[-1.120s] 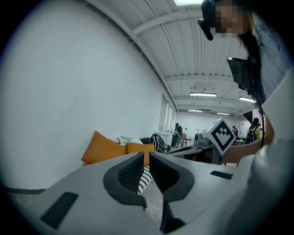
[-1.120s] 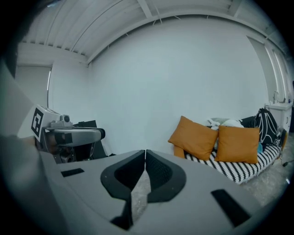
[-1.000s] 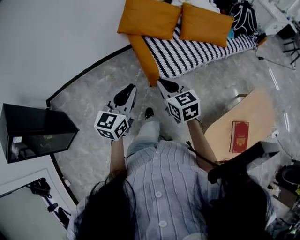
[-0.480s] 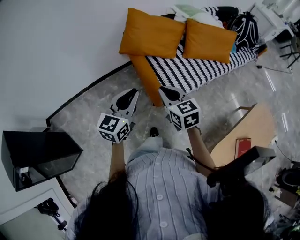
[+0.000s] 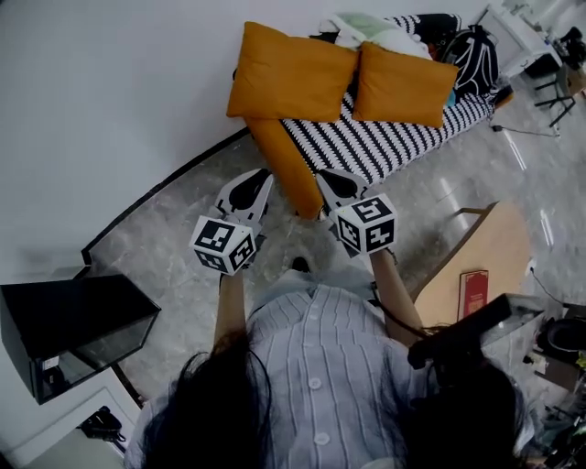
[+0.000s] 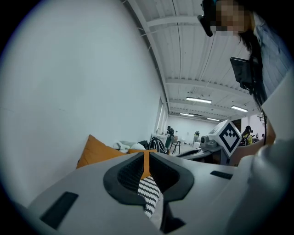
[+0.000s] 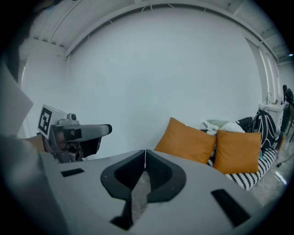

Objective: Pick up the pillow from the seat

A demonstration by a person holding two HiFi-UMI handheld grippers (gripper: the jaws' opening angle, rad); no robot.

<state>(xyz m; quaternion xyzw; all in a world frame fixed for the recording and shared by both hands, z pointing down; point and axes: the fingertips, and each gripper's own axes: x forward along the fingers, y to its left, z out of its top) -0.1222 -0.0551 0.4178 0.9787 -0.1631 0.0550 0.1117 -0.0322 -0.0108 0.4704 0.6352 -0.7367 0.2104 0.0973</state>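
Two orange pillows lean against the wall on a black-and-white striped seat (image 5: 385, 142): the left pillow (image 5: 291, 73) (image 7: 186, 140) and the right pillow (image 5: 406, 84) (image 7: 238, 151). The seat's near end is an orange panel (image 5: 284, 165). My left gripper (image 5: 261, 176) (image 6: 146, 153) is shut and empty, held over the floor just left of that panel. My right gripper (image 5: 325, 174) (image 7: 145, 151) is also shut and empty, just short of the seat's front edge. Both point toward the pillows without touching them. The left gripper view shows only a corner of the left pillow (image 6: 98, 153).
A black box (image 5: 73, 325) stands on the floor at the left by the white wall. A wooden table (image 5: 476, 247) with a red book (image 5: 472, 282) is at the right. A black bag (image 5: 472, 55) and a heap of clothes (image 5: 375, 23) lie at the seat's far end.
The person has stepped toward the seat, so both grippers are closer to its orange end. Both stay shut and empty.
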